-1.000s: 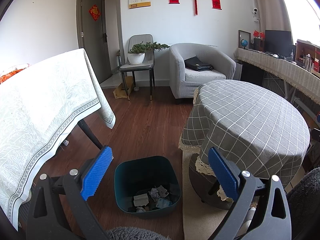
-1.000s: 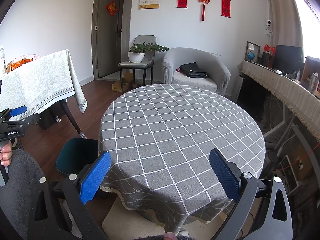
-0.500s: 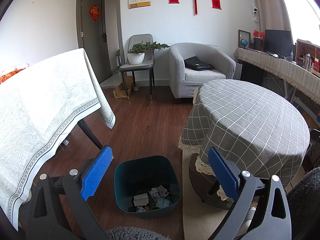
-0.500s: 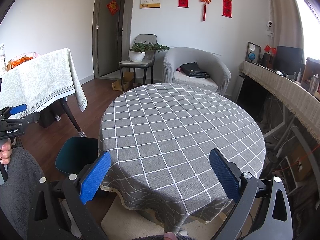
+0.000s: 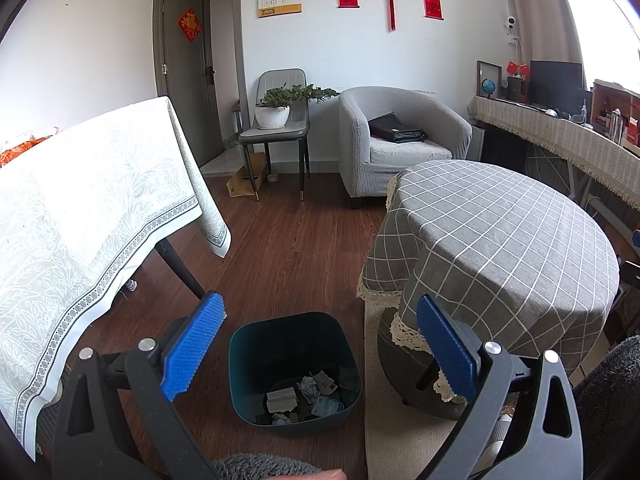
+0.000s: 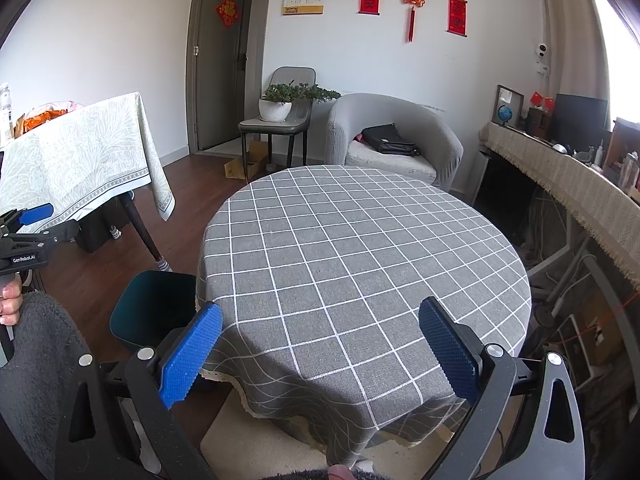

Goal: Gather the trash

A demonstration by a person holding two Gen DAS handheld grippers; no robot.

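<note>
A dark teal trash bin point(image 5: 294, 344) stands on the wood floor beside the round table, with several crumpled papers and wrappers point(image 5: 306, 394) on its bottom. My left gripper point(image 5: 320, 340) hangs open above the bin with nothing between its blue pads. In the right wrist view the bin point(image 6: 154, 308) shows half hidden behind the table edge. My right gripper point(image 6: 320, 344) stands open over the near edge of the round table's grey checked cloth point(image 6: 360, 264), holding nothing. The left gripper point(image 6: 28, 236) also appears at the far left there, held by a hand.
A table with a pale patterned cloth point(image 5: 80, 208) stands to the left. A grey armchair point(image 5: 400, 140) with a black bag and a chair carrying a potted plant point(image 5: 276, 112) stand at the back wall. A long cluttered sideboard point(image 6: 580, 184) runs along the right. A beige rug point(image 5: 400, 432) lies under the round table.
</note>
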